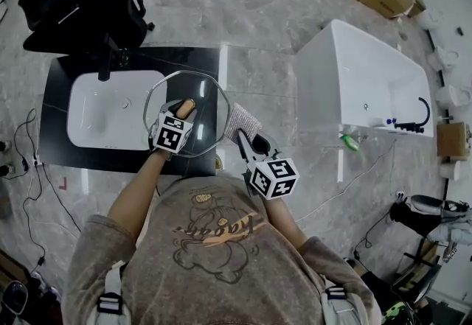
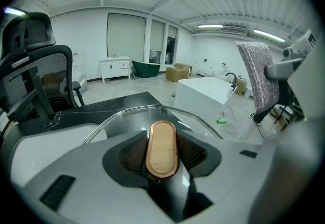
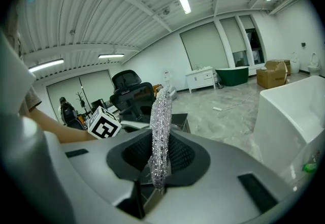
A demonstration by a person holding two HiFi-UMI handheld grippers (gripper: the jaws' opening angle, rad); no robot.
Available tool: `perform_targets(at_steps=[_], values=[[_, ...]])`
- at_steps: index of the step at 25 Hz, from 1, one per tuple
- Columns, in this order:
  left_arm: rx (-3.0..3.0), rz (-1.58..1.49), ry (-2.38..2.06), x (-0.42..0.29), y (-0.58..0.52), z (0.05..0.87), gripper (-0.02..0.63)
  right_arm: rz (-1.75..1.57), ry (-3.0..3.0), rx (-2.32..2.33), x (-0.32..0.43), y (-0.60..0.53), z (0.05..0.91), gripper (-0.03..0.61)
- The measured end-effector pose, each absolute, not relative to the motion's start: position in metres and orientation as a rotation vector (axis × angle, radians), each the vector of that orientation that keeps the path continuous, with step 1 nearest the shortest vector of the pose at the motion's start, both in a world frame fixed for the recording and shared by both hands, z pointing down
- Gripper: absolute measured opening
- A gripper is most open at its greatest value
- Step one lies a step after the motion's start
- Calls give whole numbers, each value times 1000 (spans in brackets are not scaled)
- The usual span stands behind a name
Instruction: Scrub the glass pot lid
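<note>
Glass catches the eye first. In the head view the lid (image 1: 208, 99) hangs in the air just right of the sink (image 1: 88, 128), and its left edge crosses the sink's right rim in the picture. The left gripper (image 1: 182, 108) has it by the wooden handle (image 1: 187, 104) at its middle. The right gripper (image 1: 249, 138) sits further right of the sink, carrying a silvery scrubbing cloth (image 1: 242, 123). The cloth is just beside the lid's far edge, though I cannot tell whether it touches.

The left gripper view shows the handle standing between the jaws with a pad against each side, firmly pinched. The clear dome spreads out beyond it, the sink lies low to the left, and the cloth dangles at the right.

In the right gripper view the jaws are pressed together on the cloth, which rises between them as a folded, glittering strip. The other gripper's marker cube shows off to the left, on the sink's side.

To my eye the scrubbing is about to start. It would go best with the lid kept over the sink and the handle grip held tight so the glass cannot swivel. The cloth's broad face, not its edge, should meet the dome and work round in overlapping strokes out to the rim. Pressing too hard could tip the lid in its grip.
</note>
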State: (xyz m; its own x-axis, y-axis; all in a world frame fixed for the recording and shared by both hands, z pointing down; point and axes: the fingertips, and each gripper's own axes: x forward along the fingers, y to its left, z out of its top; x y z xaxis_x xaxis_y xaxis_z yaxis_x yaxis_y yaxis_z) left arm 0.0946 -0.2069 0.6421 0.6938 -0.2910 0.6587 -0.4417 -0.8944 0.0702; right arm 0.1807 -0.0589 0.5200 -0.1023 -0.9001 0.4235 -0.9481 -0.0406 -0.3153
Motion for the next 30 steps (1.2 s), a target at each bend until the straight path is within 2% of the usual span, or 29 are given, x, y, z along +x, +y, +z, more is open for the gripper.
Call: perform_targets(at_steps=[11, 18, 30], values=[[2604, 1014, -476, 96, -204, 641, 190, 1094, -2242, 1405, 88, -86, 604, 84], [2565, 1022, -412, 95, -203, 642, 190, 1257, -2186, 1145, 63, -79, 637, 83], [2554, 1018, -418, 96, -203, 642, 189, 1246, -2200, 992, 24, -110, 651, 81]])
